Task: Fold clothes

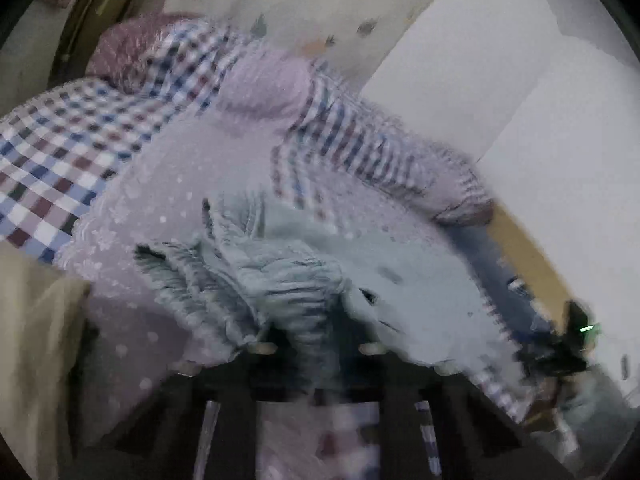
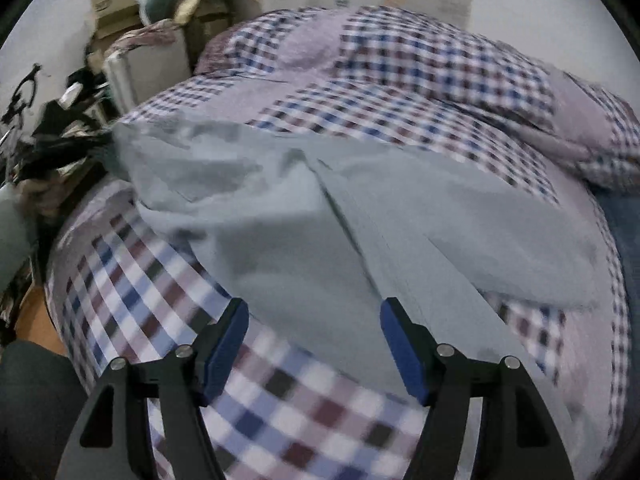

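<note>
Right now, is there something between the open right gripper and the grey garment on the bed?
Nothing visible. The right gripper is open just above the near part of the grey garment, which lies spread on the checkered bedcover. Only bedcover shows beneath and between the fingers.

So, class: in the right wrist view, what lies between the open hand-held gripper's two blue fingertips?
Between the right hand-held gripper fingertips lies the grey-green garment, over checked bedding.

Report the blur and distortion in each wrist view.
Left wrist view: heavy motion smear, so the grey garment bunched at the left gripper is streaked and the jaws unreadable. Right wrist view: sharper; right gripper crisp and open, checked bedcover near it blurred, fisheye bulging the bed.
</note>
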Motion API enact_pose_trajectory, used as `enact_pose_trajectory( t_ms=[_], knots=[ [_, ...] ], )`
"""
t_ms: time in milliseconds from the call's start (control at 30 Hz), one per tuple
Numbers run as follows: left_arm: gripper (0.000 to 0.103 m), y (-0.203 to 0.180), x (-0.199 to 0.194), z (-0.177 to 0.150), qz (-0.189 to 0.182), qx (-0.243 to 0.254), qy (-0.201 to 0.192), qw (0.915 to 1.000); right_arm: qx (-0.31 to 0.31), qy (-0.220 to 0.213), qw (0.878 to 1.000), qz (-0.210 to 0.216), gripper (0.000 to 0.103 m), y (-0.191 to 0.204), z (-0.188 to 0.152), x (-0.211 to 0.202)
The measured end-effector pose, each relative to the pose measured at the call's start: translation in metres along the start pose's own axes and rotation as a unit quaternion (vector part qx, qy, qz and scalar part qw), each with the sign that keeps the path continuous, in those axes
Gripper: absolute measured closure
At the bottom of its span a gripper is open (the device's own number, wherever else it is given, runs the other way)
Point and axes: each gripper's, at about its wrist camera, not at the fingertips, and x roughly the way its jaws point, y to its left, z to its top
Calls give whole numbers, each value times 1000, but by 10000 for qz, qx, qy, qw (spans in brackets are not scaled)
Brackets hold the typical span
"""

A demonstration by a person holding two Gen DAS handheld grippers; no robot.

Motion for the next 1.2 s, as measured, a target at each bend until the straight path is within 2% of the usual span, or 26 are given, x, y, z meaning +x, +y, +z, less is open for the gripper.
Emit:
enact_pose_trajectory(
  t_ms=[100,200,300,400,433,467,500,533,600,700,767,900,967,1033,1100,1200],
  knots=[
    [96,3,-22,-26,47,212,209,9995,186,5,9996,-211,31,-23,-20,-17],
    [96,34,-18,-65,562,-139,815,9950,364,48,9987,-368,31,-39,-34,-25],
    [95,42,-28,-75,559,-507,683,9948,512,47,9977,-440,31,-47,-46,-31],
    [86,29,-32,-70,701,-438,523,9952,511,41,9977,-440,31,-45,-55,-36],
    [70,28,-32,-68,603,-519,502,9956,498,41,9977,-456,31,-44,-58,-37],
    [58,27,-32,-67,505,-632,512,9954,480,43,9975,-508,31,-44,-62,-39],
    [35,27,-31,-66,464,-735,536,9948,443,55,9973,-579,31,-44,-66,-41],
    [24,25,-30,-66,476,-790,552,9942,369,86,9969,-687,31,-43,-69,-41],
    [23,17,-29,-67,730,-743,569,9929,230,151,9955,-909,31,-43,-77,-42],
    [23,5,-42,-73,1405,-730,420,9865,85,273,9912,-1293,31,-52,-99,-48],
    [23,-3,-62,-80,1562,-752,107,9848,17,346,9878,-1520,31,-60,-114,-52],
    [22,-21,-105,-94,1889,-866,-503,9769,157,419,9847,-1684,31,-86,-149,-67],
    [19,-37,-123,-97,1790,-910,-856,9759,200,450,9834,-1748,32,-97,-166,-74],
    [19,-57,-124,-93,1557,-853,-1079,9782,-86,448,9816,-1857,32,-95,-176,-74],
    [18,-87,-110,-86,1203,-715,-1192,9830,-494,462,9764,-2049,34,-89,-185,-72],
    [17,-139,-74,-73,568,-484,-1278,9890,-1054,766,9631,-2355,40,-83,-200,-52]
  ],
)
